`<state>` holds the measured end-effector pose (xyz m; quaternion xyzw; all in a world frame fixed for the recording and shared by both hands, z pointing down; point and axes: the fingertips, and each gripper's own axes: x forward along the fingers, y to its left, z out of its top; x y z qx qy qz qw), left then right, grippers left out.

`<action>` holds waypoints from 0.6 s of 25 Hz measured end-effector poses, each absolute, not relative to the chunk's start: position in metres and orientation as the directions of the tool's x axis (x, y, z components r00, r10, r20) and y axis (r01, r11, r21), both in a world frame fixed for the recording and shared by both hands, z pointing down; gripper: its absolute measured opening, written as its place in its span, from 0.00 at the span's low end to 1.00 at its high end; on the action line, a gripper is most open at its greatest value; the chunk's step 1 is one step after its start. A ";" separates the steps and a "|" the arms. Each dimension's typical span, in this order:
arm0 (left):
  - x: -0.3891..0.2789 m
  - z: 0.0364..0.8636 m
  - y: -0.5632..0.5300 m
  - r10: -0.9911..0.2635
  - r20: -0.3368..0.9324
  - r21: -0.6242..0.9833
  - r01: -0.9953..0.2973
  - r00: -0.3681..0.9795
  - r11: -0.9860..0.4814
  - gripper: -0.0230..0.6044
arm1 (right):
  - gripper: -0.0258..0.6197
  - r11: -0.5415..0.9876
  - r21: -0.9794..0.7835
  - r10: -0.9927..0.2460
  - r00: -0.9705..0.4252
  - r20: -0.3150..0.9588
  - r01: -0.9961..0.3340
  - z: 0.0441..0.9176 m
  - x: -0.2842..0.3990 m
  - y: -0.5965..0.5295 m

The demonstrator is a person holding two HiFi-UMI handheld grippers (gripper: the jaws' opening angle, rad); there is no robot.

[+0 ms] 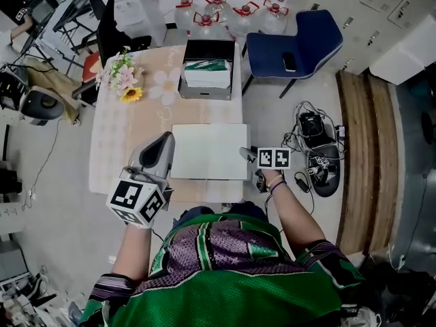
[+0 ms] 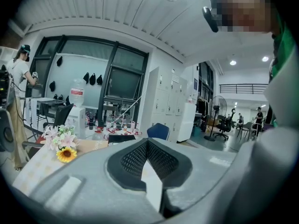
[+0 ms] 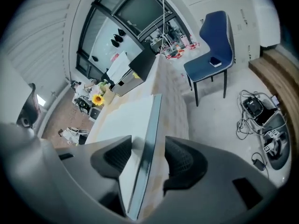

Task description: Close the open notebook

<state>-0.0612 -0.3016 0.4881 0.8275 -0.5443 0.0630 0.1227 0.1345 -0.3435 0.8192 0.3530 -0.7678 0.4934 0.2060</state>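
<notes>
Notebook [image 1: 208, 150] lying flat on bench [image 1: 133, 138], white face up. No raised leaf or centre fold visible, so likely closed or nearly closed.

Right gripper [image 3: 150, 156] at notebook's right edge: jaws apart, straddling that edge, pads clear of it.

Left gripper [image 2: 147, 149] at notebook's left side: jaws together, pinching 1 thin white sheet [image 2: 153, 185].

Probably left to do: release sheet, check cover sits flat.

Box [image 1: 208, 70] beyond notebook, untouched.

The grey left gripper [image 1: 167, 142] hides the white paper notebook [image 1: 208, 152] at its nine-o'clock edge; the green shirt [image 1: 225, 278] covers the beige table [image 1: 136, 128] at six o'clock.
</notes>
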 end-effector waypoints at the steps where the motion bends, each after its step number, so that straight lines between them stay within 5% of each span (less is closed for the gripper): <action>1: -0.060 0.488 -0.303 -0.885 0.239 0.134 -0.916 0.399 -0.377 0.06 | 0.37 0.259 -0.633 -0.334 -0.683 0.650 -0.729 0.820 0.134 -0.343; 15: -0.066 0.490 -0.314 -0.889 0.233 0.157 -0.917 0.394 -0.366 0.06 | 0.12 0.336 -0.627 -0.308 -0.712 0.632 -0.702 0.805 0.133 -0.341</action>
